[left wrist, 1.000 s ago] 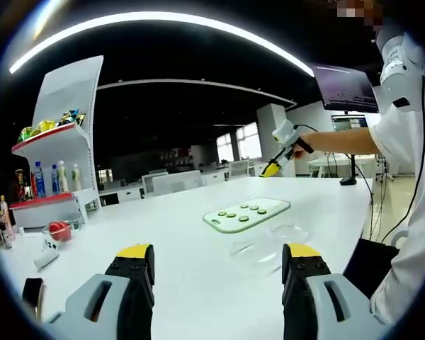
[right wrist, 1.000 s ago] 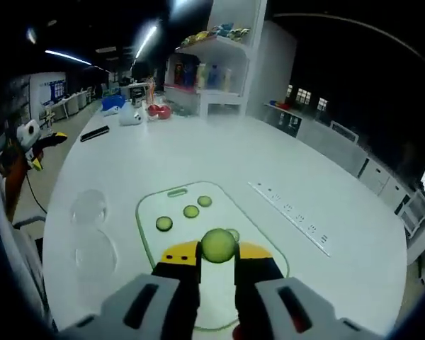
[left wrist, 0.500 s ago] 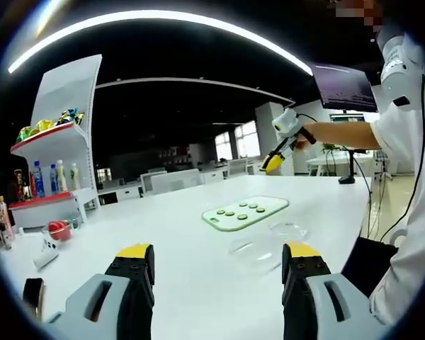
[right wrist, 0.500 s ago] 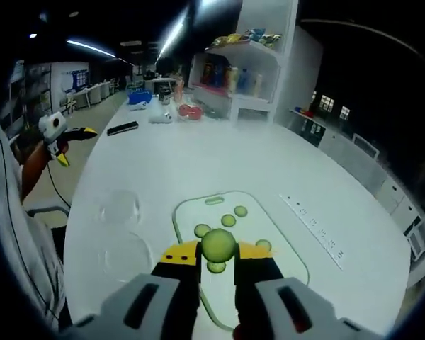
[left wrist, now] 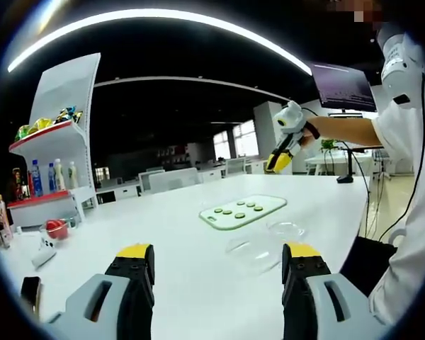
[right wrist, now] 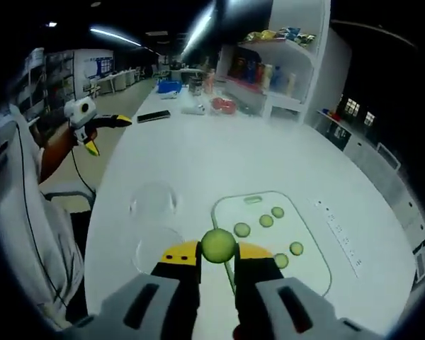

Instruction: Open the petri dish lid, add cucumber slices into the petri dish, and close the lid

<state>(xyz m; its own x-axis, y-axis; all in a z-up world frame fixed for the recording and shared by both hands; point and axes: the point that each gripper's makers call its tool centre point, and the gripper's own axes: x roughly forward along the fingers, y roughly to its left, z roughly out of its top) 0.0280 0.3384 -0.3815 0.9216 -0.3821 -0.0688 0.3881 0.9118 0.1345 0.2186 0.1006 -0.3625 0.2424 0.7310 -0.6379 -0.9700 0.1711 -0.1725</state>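
Item: right gripper (right wrist: 217, 256), jaws pinching one cucumber slice (right wrist: 218, 245) edge-up between the yellow tips. Over the last second it has lifted off the cutting board (right wrist: 306, 234) and swung toward the two clear glass pieces beside it.

Item: petri dish (right wrist: 158, 247), open, touching the board's near edge on the white table (right wrist: 198, 163); its lid (right wrist: 154, 201) lies apart, just beyond (which piece is base and which lid is a judgement from position).

Item: slices left on the board, about five.

Item: left gripper (left wrist: 217, 263), jaws spread wide, holding nothing, low over the table, unmoved.

Status: lid already off; the slice is in transit, so the drop into the dish looks to be next, closing last.
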